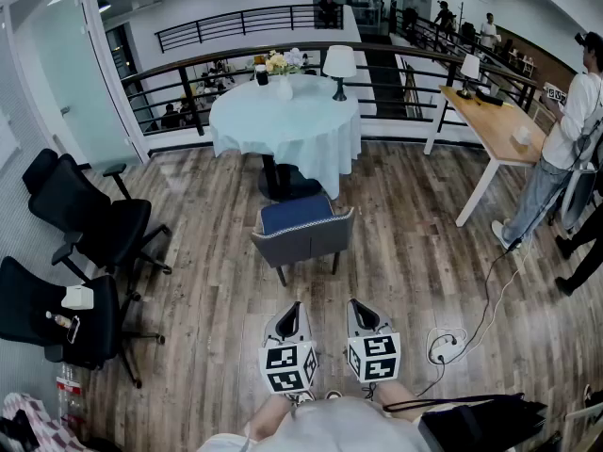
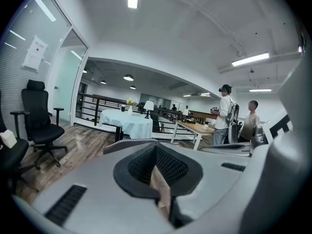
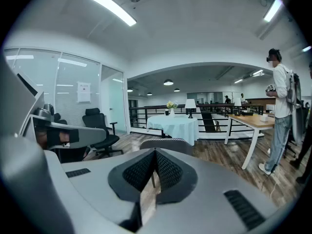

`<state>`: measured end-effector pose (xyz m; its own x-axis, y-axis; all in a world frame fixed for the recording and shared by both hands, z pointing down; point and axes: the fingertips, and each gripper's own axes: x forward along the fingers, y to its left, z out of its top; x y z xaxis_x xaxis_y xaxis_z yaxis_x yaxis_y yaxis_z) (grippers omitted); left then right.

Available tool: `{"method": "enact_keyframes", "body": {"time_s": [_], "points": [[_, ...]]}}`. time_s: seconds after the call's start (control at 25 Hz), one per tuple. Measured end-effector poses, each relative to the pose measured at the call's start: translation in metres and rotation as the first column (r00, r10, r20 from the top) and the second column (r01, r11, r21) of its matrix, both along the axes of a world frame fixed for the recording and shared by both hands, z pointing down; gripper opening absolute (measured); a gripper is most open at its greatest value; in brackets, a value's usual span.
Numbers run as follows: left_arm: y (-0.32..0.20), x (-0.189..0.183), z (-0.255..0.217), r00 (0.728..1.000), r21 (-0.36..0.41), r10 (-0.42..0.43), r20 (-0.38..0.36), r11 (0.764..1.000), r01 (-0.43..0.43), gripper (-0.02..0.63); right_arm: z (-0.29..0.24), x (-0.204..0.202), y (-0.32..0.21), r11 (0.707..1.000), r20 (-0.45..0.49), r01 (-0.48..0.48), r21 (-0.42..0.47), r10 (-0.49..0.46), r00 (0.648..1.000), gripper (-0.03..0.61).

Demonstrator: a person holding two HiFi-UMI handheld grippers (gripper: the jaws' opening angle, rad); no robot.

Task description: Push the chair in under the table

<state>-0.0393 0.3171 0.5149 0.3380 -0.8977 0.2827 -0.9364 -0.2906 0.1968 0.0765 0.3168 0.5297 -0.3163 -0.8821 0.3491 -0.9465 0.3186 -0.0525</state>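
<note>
A grey armchair with a blue seat (image 1: 303,229) stands on the wood floor, its back toward me, just in front of the round table with a pale cloth (image 1: 285,121). The chair's seat is outside the table's edge. My left gripper (image 1: 291,309) and right gripper (image 1: 358,306) hang side by side near me, short of the chair and touching nothing. Both are shut with nothing between the jaws. In the left gripper view the chair's back (image 2: 127,143) shows just over the jaws, as does the chair's back (image 3: 165,143) in the right gripper view.
Black office chairs (image 1: 89,224) stand at the left. A wooden desk (image 1: 495,125) and a person (image 1: 561,149) are at the right. A cable and socket (image 1: 448,344) lie on the floor right of my grippers. A railing (image 1: 188,64) runs behind the table.
</note>
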Motion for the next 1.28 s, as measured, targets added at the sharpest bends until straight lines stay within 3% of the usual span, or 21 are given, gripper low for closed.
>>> {"method": "enact_keyframes", "body": {"time_s": [0.56, 1.28], "points": [[-0.007, -0.01, 0.006, 1.0, -0.021, 0.011, 0.004, 1.0, -0.01, 0.004, 0.005, -0.016, -0.004, 1.0, 0.008, 0.007, -0.015, -0.007, 1.0, 0.017], [-0.023, -0.054, 0.02, 0.999, -0.063, 0.046, 0.001, 0.997, -0.046, 0.004, 0.025, -0.058, -0.01, 0.996, 0.016, -0.036, -0.078, 0.038, 0.999, 0.017]]}}
